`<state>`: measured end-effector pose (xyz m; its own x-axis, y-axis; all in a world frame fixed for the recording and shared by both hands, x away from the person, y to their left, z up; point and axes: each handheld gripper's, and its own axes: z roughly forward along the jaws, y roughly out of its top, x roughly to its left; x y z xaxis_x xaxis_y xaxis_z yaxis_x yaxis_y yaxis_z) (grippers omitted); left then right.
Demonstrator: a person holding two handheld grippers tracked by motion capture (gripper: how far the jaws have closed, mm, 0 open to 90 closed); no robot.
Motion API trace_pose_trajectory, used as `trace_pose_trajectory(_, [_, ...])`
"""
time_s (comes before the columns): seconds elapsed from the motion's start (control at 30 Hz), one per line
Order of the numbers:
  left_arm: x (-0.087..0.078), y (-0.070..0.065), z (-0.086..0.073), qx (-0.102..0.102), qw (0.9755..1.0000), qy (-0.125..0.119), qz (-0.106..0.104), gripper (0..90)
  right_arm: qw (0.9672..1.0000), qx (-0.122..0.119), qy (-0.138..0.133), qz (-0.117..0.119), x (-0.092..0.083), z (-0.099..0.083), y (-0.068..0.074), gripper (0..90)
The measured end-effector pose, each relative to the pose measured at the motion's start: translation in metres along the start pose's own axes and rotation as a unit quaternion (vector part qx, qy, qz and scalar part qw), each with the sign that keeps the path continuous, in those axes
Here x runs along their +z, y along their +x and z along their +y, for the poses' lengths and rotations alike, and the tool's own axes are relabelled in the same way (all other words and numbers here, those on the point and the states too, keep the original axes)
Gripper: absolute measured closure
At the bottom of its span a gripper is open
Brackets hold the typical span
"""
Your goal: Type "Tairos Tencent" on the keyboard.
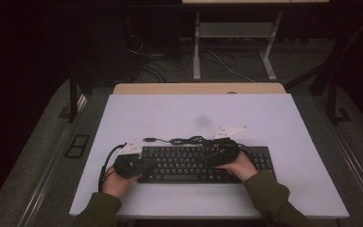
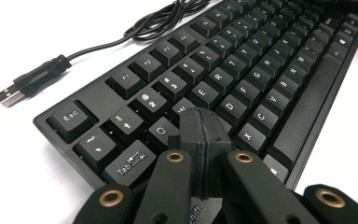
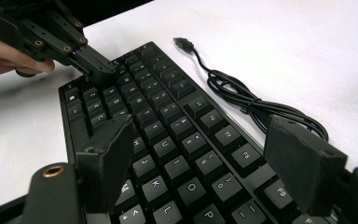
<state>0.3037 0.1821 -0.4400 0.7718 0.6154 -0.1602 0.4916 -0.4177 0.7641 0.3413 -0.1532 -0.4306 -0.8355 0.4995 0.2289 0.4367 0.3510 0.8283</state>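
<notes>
While pressed together, left gripper (image 2: 205,122) tips on keyboard (image 2: 261,88) keys.

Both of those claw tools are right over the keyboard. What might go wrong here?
The left gripper, jaws shut, points down at the keys around W and A; it may press a neighbouring key by mistake. The right gripper hangs with its jaws wide apart above the keyboard, so a jaw might catch a keycap. The loose cable lies coiled just behind and might snag.
</notes>
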Motion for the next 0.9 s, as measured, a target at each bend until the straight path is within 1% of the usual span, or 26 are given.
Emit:
trace_pose_trajectory(0.13, [0.000,0.000,0.000,0.005,1.0000,0.004,0.002,89.2,1.0000,0.000,0.000,0.000,0.000,0.000,0.000,23.7])
trace_pose_trajectory(0.27, [-0.001,-0.001,0.001,0.004,1.0000,0.003,0.003,89.2,1.0000,0.001,-0.001,-0.001,0.000,0.000,0.000,23.8])
trace_pose_trajectory(0.33, [-0.001,-0.001,0.002,0.009,0.9999,0.004,0.004,89.1,1.0000,0.001,-0.002,0.000,0.000,0.000,0.000,23.8])
trace_pose_trajectory(0.4, [-0.001,-0.003,0.003,0.009,1.0000,0.000,0.004,89.1,1.0000,0.000,-0.003,0.000,-0.001,0.000,0.000,23.7])
trace_pose_trajectory(0.47, [-0.001,-0.004,0.004,0.016,0.9998,0.004,0.007,89.1,1.0000,0.001,-0.004,0.000,-0.001,0.000,0.000,23.7])
trace_pose_trajectory(0.67, [-0.002,-0.006,0.005,0.017,0.9998,0.001,0.006,88.9,1.0000,0.001,-0.005,0.000,-0.001,0.000,-0.001,23.7])
trace_pose_trajectory(0.9, [-0.003,-0.011,0.009,0.017,0.9998,-0.010,0.006,79.8,1.0000,0.004,-0.008,0.002,-0.001,0.000,-0.001,23.7])
